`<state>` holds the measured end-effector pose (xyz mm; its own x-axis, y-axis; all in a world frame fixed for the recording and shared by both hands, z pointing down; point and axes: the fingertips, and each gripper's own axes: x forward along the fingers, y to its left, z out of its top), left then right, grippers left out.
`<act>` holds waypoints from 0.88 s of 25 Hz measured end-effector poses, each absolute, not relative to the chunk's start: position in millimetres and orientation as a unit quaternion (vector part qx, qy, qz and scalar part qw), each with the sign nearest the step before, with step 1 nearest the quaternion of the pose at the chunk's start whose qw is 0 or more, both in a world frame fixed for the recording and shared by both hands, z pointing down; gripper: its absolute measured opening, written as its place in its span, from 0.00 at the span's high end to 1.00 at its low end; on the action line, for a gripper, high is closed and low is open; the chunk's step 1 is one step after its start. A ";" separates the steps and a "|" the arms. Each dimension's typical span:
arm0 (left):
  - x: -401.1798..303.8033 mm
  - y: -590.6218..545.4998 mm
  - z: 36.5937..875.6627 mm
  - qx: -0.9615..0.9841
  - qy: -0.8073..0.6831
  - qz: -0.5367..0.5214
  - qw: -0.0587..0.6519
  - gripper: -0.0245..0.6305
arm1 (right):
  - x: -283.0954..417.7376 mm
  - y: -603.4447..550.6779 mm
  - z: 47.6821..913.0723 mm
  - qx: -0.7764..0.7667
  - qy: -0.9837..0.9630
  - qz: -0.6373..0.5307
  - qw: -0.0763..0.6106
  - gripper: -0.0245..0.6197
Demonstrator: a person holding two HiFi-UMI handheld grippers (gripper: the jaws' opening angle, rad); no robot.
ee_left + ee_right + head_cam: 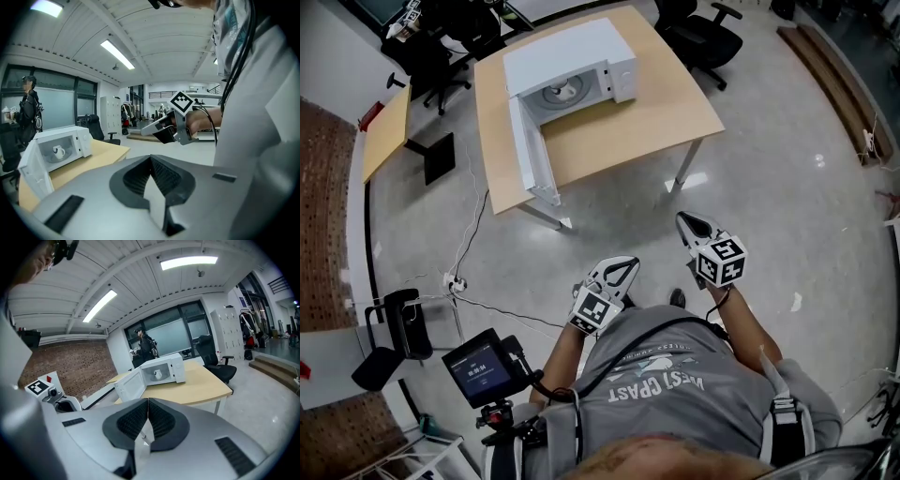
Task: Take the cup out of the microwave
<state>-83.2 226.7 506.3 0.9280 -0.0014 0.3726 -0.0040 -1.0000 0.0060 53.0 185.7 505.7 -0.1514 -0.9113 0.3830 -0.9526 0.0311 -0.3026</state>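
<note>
A white microwave [581,61] stands on a wooden table [656,112], its door [530,150] swung wide open toward me. Inside, on the turntable, sits a small white cup [566,91]; it also shows as the cup [58,151] in the left gripper view and the cup [158,375] in the right gripper view. Both grippers are held over the floor, well short of the table. My left gripper [628,265] is shut with nothing in it, jaws meeting at the left gripper [151,157]. My right gripper [686,221] is also shut and empty, as the right gripper [148,399] shows.
Black office chairs [703,33] stand behind and left of the table. A second wooden table [386,131] is at the left. A cable and power strip [455,281] lie on the floor. A tripod with a screen [483,367] stands at my lower left. A person [144,348] stands far behind.
</note>
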 end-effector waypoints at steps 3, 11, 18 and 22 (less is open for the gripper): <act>-86.3 223.0 504.8 0.982 -0.002 0.187 0.013 0.90 | 53.5 184.4 502.3 0.651 -0.717 0.244 0.038 0.94; -80.9 181.5 484.1 0.987 -0.050 0.137 0.074 0.90 | 80.5 173.0 493.3 0.667 -0.708 0.228 0.035 0.94; -96.1 142.4 474.3 0.985 -0.087 0.111 0.095 0.90 | 75.1 154.2 483.6 0.668 -0.711 0.215 0.038 0.94; -112.4 120.7 460.2 0.986 -0.104 0.096 0.087 0.90 | 67.8 138.4 471.2 0.669 -0.714 0.202 0.043 0.94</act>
<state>-112.4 120.7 460.2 0.9599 -0.1891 0.2070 -0.2225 -0.9630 0.1520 67.8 138.4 471.2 -0.1010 -0.9381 0.3313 -0.9726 0.0231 -0.2313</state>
